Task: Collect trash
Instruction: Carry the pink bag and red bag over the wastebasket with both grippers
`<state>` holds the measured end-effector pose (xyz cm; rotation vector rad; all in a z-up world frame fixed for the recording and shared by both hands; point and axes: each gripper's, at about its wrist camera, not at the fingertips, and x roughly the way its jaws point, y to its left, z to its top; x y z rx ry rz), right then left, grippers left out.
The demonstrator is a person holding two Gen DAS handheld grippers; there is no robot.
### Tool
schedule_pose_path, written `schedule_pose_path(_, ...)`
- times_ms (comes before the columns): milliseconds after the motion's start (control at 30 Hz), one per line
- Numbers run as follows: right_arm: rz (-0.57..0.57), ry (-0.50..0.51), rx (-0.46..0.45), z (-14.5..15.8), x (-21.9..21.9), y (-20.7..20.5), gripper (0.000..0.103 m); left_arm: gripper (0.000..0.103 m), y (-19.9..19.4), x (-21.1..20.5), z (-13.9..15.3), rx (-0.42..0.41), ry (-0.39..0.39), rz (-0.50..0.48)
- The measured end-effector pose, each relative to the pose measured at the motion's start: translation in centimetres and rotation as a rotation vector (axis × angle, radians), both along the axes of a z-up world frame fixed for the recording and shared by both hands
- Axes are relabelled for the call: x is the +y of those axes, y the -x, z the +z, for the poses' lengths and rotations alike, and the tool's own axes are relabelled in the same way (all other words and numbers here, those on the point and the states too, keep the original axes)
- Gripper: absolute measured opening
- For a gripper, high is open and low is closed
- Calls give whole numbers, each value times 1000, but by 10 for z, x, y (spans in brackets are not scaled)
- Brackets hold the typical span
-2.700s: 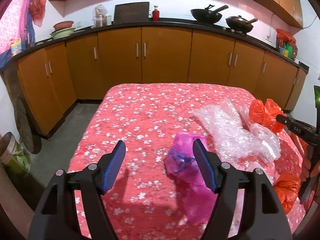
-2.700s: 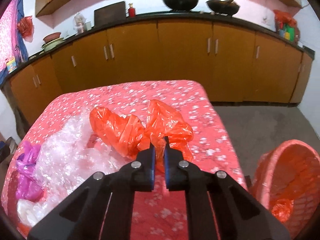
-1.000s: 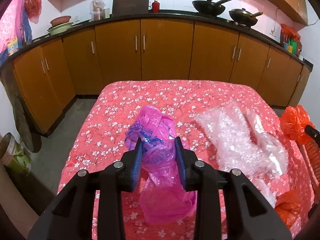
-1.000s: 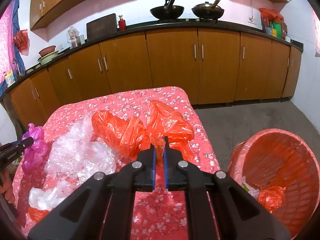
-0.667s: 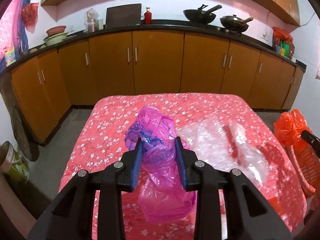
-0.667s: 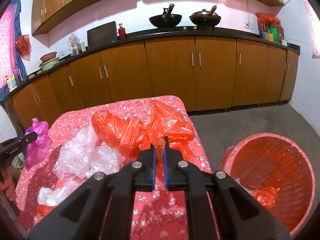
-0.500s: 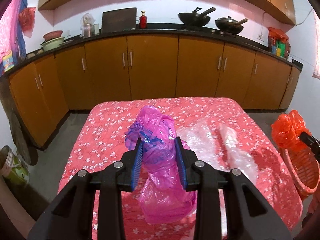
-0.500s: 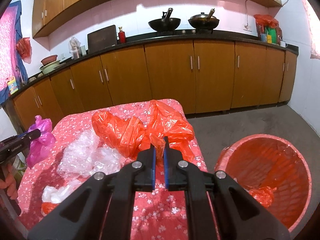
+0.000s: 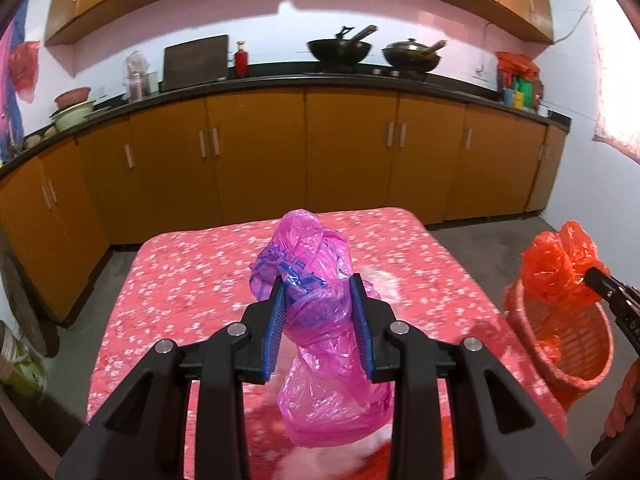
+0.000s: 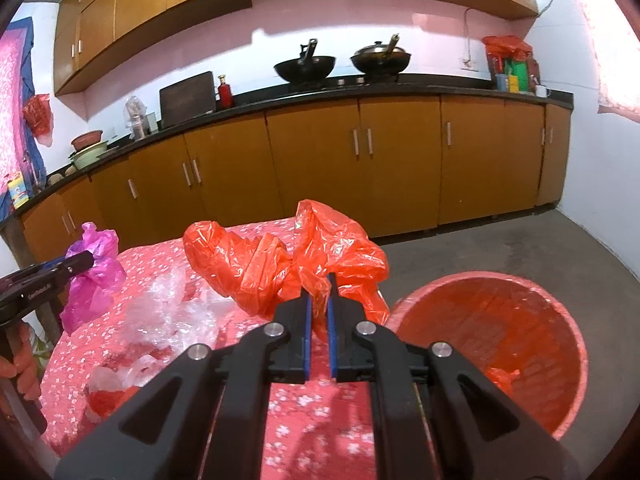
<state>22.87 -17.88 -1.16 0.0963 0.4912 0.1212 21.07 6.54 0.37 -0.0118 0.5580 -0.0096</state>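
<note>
Left of the red basket [image 10: 492, 344], above the floral surface [image 9: 188, 280], the left claw [image 9: 318, 320] grips a pink bag [image 9: 316, 320]. Nearer the basket, the right claw [image 10: 318, 328] pinches an orange bag [image 10: 320, 256]. Either light, billowy bag may snag the rim and spill outside.
</note>
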Motion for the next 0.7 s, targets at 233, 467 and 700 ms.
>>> schedule_pose_path(233, -64, -2, -17, 6, -33, 13, 8, 32, -1, -43, 7, -8, 0, -77)
schedule_pose_path(467, -124, -14, -17, 5, -72, 22, 8, 32, -3, -86, 10, -7, 6, -157)
schedule_pose_path(700, -185, -11, -14, 2, -109, 30, 8, 32, -2, -133, 6, 4, 12, -249)
